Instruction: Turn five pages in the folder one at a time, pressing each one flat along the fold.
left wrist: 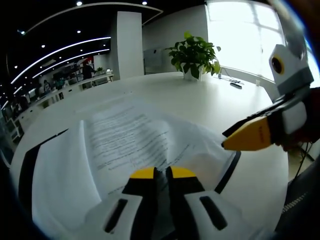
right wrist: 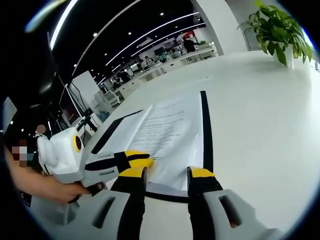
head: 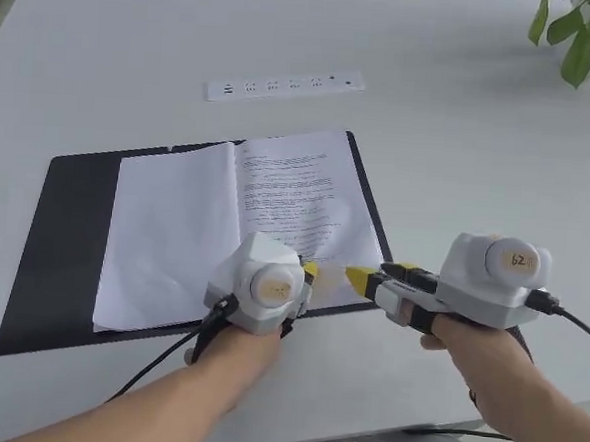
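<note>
The folder (head: 60,257) lies open on the counter (head: 460,141), with the printed page (head: 296,196) flat on the right. The left tool (left wrist: 161,172), jaws almost together, sits at the page's near edge; I cannot tell whether it grips paper. The right tool (right wrist: 167,172) is open and empty. This page looks unturned, and the count so far cannot be judged.

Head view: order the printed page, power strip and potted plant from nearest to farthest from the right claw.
1. printed page: at the tips of the right claw, on the right half of the folder.
2. power strip: beyond the folder, mid-table.
3. potted plant: far right corner.
</note>
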A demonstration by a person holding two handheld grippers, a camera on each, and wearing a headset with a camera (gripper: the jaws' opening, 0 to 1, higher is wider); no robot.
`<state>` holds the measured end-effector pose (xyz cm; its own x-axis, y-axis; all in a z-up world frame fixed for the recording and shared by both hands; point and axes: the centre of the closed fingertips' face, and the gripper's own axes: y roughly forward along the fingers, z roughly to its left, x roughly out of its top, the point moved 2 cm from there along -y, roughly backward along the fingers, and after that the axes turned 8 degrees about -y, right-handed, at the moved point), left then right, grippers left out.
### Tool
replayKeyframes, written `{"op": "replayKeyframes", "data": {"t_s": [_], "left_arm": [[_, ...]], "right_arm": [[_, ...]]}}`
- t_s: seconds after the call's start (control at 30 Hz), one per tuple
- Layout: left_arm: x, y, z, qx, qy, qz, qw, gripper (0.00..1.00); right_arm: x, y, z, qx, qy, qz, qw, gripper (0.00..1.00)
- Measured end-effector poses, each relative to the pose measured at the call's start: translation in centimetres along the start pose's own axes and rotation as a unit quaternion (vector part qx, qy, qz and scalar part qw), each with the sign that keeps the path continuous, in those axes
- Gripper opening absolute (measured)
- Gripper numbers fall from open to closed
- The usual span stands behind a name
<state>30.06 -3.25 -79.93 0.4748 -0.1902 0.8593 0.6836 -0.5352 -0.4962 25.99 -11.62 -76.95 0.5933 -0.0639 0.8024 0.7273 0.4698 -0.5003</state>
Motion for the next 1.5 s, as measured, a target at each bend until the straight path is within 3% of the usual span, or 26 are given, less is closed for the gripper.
{"op": "replayKeyframes", "data": {"t_s": [0.13, 0.27, 0.3, 0.37, 0.5, 0.63, 0.93, 1.2, 1.3, 1.5], "left_arm": [[0.0, 0.0, 0.0, 0.000, -0.001, -0.001, 1.0000, 0.07], [0.1, 0.0, 0.0, 0.000, 0.000, -0.002, 1.0000, 0.07], [0.1, 0.0, 0.0, 0.000, -0.001, -0.002, 1.0000, 0.07], [0.1, 0.0, 0.0, 0.000, 0.000, -0.002, 1.0000, 0.07], [0.1, 0.0, 0.1, -0.001, 0.001, -0.001, 1.0000, 0.07], [0.1, 0.0, 0.1, -0.001, 0.000, -0.001, 1.0000, 0.07], [0.1, 0.0, 0.1, -0.001, -0.003, 0.000, 1.0000, 0.08], [0.2, 0.0, -0.2, -0.004, -0.025, -0.002, 0.9997, 0.10], [0.4, -0.2, -0.1, -0.010, -0.034, 0.006, 0.9993, 0.11], [0.3, -1.3, 0.3, -0.010, -0.035, 0.015, 0.9992, 0.18]], "right_arm": [[0.0, 0.0, -0.2, -0.005, 0.006, -0.002, 1.0000, 0.25], [0.2, -0.1, -0.9, -0.014, 0.042, -0.013, 0.9989, 0.17], [0.2, 0.0, -1.0, -0.014, 0.064, -0.018, 0.9977, 0.15], [0.2, 0.0, -1.2, -0.009, 0.137, -0.029, 0.9901, 0.13], [-0.5, 0.1, -1.7, -0.003, 0.191, -0.030, 0.9811, 0.10], [-0.5, -0.2, -1.8, -0.007, 0.182, -0.034, 0.9826, 0.03], [0.0, -0.4, -1.6, -0.008, 0.179, -0.043, 0.9828, 0.00], [0.7, -1.0, -1.3, -0.017, 0.128, -0.049, 0.9905, 0.00], [1.0, -1.2, -0.9, -0.022, 0.078, -0.045, 0.9957, 0.00], [1.6, -1.4, 0.0, -0.017, 0.062, -0.052, 0.9966, 0.00]]}}
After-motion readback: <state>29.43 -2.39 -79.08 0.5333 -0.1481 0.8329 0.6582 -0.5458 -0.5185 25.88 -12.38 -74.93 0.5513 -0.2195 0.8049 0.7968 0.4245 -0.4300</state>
